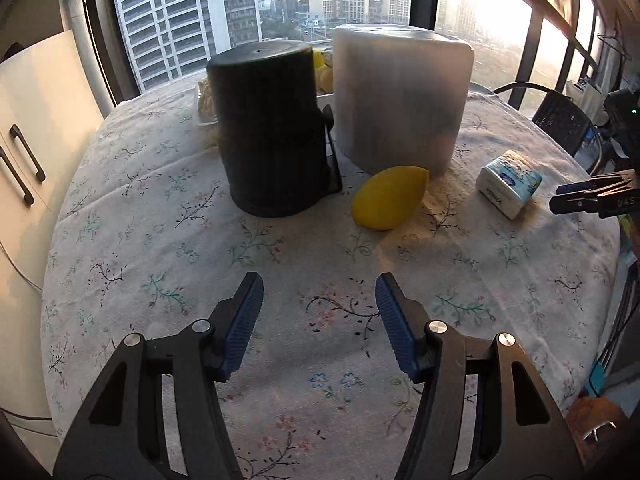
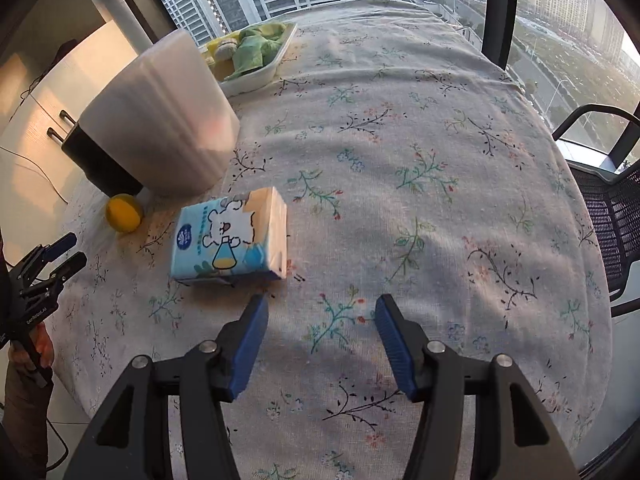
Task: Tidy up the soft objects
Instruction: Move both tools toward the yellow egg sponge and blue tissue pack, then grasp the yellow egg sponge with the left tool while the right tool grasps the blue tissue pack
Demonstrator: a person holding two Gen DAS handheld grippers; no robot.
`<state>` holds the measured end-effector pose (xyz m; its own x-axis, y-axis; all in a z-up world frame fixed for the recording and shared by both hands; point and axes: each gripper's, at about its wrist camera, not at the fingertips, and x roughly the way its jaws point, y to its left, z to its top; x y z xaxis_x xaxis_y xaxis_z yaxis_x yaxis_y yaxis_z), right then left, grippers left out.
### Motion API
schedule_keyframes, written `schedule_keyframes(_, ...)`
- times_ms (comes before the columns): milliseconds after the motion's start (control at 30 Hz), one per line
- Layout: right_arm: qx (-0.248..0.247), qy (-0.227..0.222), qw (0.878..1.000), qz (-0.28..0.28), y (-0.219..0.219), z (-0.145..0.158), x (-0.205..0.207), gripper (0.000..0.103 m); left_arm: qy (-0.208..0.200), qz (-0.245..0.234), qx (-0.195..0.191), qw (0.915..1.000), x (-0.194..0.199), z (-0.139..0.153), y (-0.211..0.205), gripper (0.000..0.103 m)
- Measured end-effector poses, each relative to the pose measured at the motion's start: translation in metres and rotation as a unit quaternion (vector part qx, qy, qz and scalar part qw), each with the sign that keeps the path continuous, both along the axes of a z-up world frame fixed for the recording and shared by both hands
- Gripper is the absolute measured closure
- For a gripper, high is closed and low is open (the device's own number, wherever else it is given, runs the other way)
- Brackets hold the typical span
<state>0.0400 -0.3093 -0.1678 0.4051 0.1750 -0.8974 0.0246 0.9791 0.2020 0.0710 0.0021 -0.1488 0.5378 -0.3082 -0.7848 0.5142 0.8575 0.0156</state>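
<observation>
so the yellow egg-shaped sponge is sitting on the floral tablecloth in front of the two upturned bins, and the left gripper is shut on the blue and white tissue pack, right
Not quite. The left gripper is open and holds nothing, as the left wrist view shows. The blue and white tissue pack lies free on the floral tablecloth. The yellow egg-shaped sponge does sit in front of the upturned black bin and translucent white bin.
</observation>
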Motion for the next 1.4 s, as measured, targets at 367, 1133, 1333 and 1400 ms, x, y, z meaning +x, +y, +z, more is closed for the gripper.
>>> schedule_keyframes(367, -0.012, -0.003, 1.0, 0.018, 0.042, 0.001, 0.0, 0.034, -0.008, -0.008, -0.013, 0.9999, 0.008, 0.006, -0.053, 0.043)
schedule_keyframes(1133, -0.046, -0.021, 0.999, -0.018, 0.071, -0.004, 0.049, 0.024, -0.004, 0.025, -0.071, 0.9972, 0.026, 0.0, -0.059, 0.058)
schedule_keyframes(1333, -0.019, -0.038, 0.999, -0.032, 0.071, -0.005, 0.058, 0.018, -0.005, 0.031, -0.091, 0.9954, 0.016, 0.009, -0.047, 0.058)
schedule_keyframes(1400, -0.02, -0.037, 0.998, -0.04, 0.072, -0.005, 0.063, 0.016, -0.004, 0.033, -0.095, 0.9949, 0.013, 0.012, -0.038, 0.058)
